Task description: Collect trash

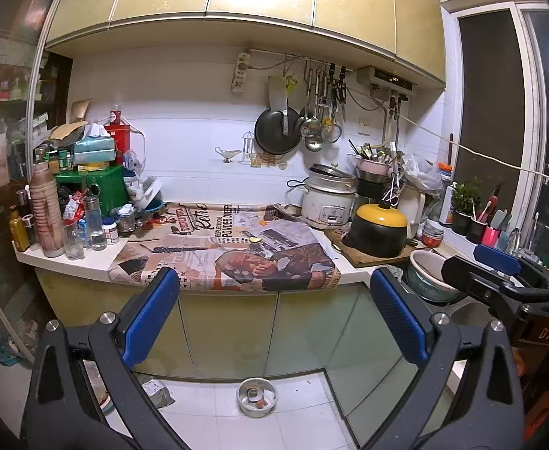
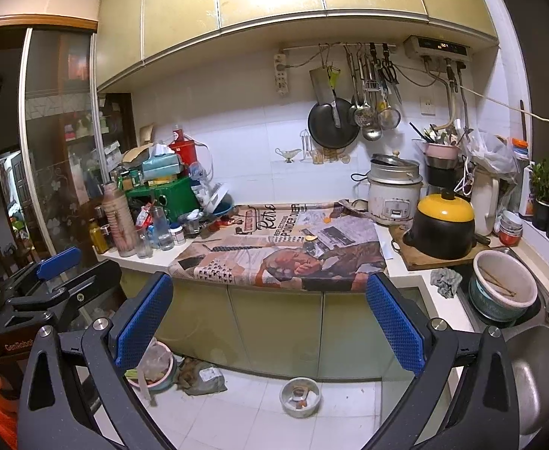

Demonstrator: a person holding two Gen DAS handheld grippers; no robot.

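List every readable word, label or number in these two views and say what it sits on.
"Retro": newspaper-print cloth on the counter.
"PONDER OVER": same cloth.
"REFLECTIONS": same cloth, small, only just legible.
"DAS": right gripper body, seen from the left wrist view.
"GenRobot": left gripper body, partly cut off.
Water heater display digits: too blurred.
Bottle and jar labels at the counter's left: too small.

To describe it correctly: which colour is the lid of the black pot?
Yellow lid with a black knob, clearest in the right wrist view.

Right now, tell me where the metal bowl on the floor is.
The metal bowl sits on the white floor tiles below the newspaper-covered counter, right of the crumpled bag, between both views' open fingers.
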